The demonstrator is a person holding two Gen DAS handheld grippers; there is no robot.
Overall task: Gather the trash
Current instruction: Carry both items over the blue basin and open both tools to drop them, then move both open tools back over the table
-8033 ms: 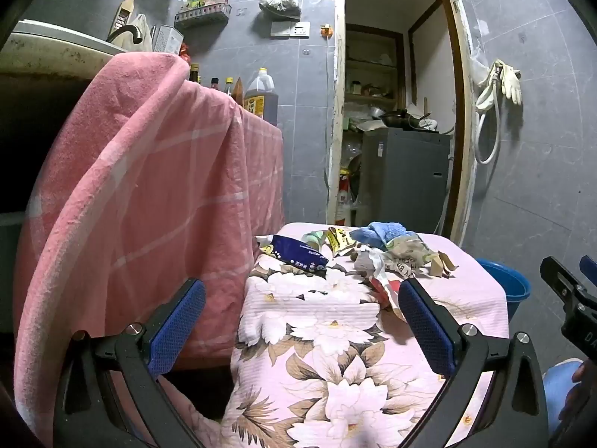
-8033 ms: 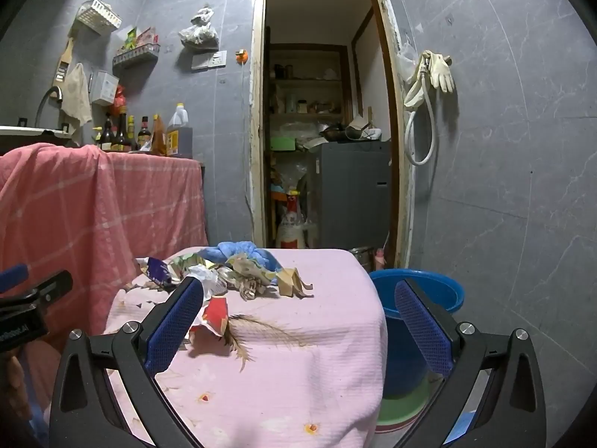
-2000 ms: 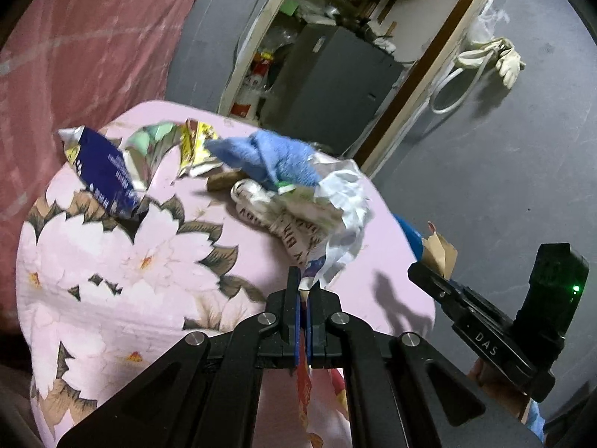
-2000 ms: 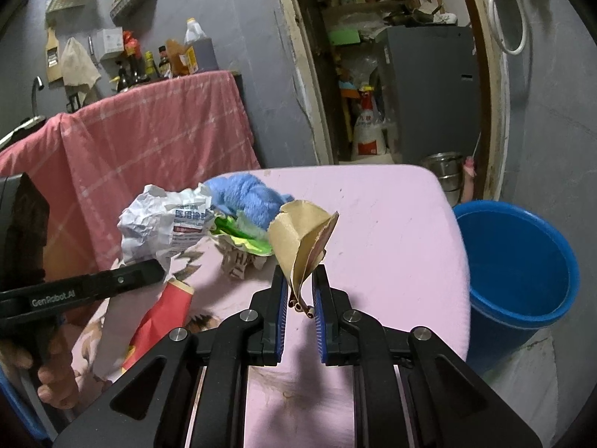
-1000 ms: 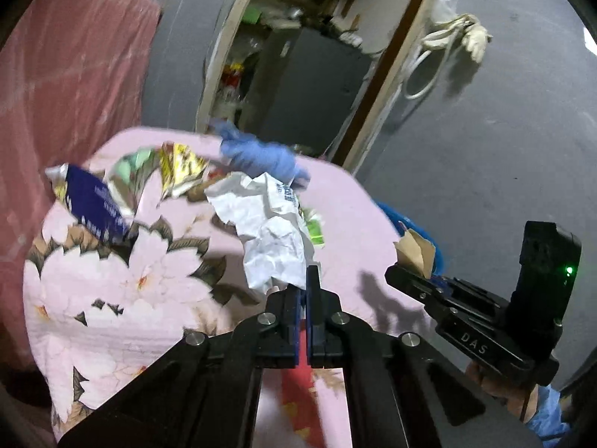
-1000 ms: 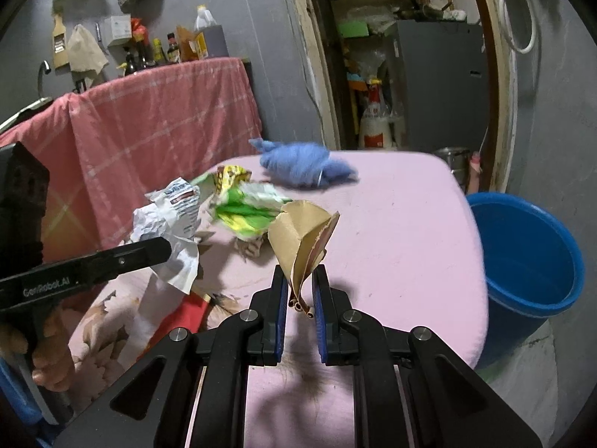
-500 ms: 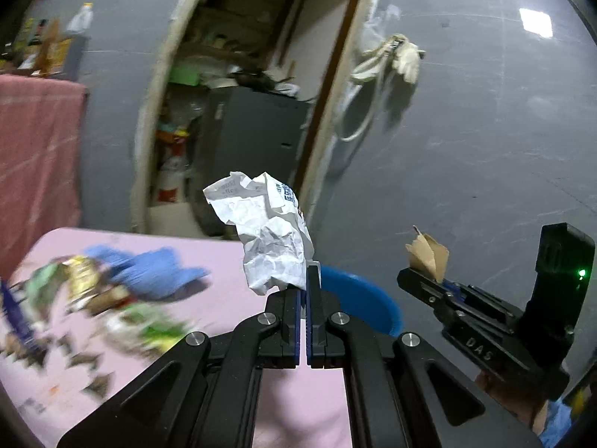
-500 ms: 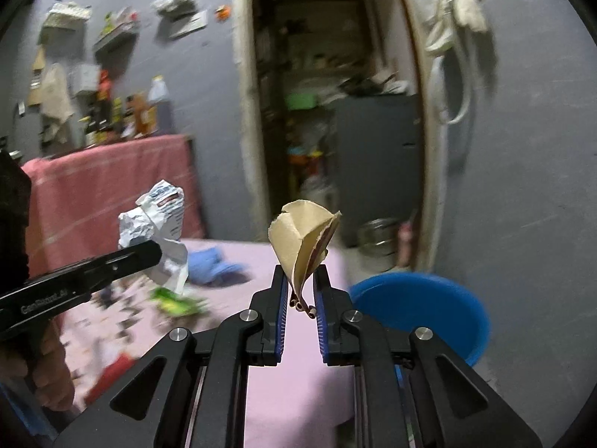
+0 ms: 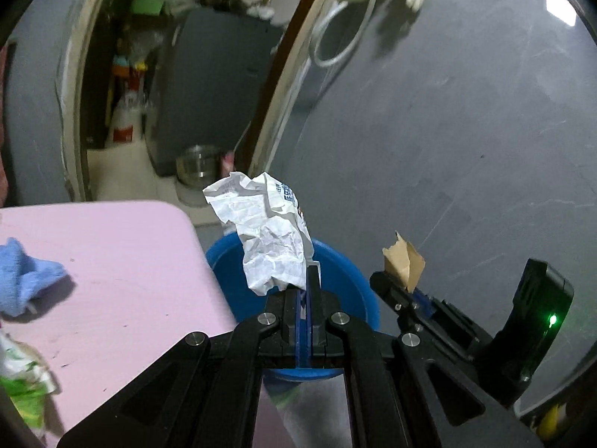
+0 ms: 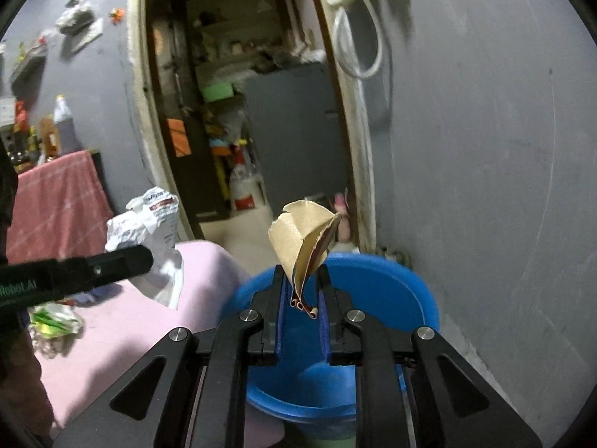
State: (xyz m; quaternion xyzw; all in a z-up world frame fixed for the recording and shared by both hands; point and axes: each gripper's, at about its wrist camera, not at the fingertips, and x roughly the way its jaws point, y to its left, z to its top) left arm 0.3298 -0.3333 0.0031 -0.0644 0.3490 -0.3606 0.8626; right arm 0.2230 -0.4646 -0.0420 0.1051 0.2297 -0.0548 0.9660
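My left gripper (image 9: 305, 291) is shut on a crumpled white paper (image 9: 266, 239) and holds it above the near rim of the blue bucket (image 9: 231, 287). My right gripper (image 10: 301, 291) is shut on a torn brown paper scrap (image 10: 300, 235) and holds it over the blue bucket (image 10: 373, 291). The right gripper with the brown scrap (image 9: 405, 261) shows at the right of the left wrist view. The left gripper's white paper (image 10: 149, 224) shows at the left of the right wrist view.
The pink-covered table (image 9: 112, 261) lies left of the bucket, with a blue cloth (image 9: 22, 280) and a green wrapper (image 10: 56, 317) on it. A grey wall stands right of the bucket. An open doorway with a steel pot (image 9: 196, 164) is behind.
Both grippers have swung right from the table toward the bucket with their papers held. The bucket now lies right under both of them.
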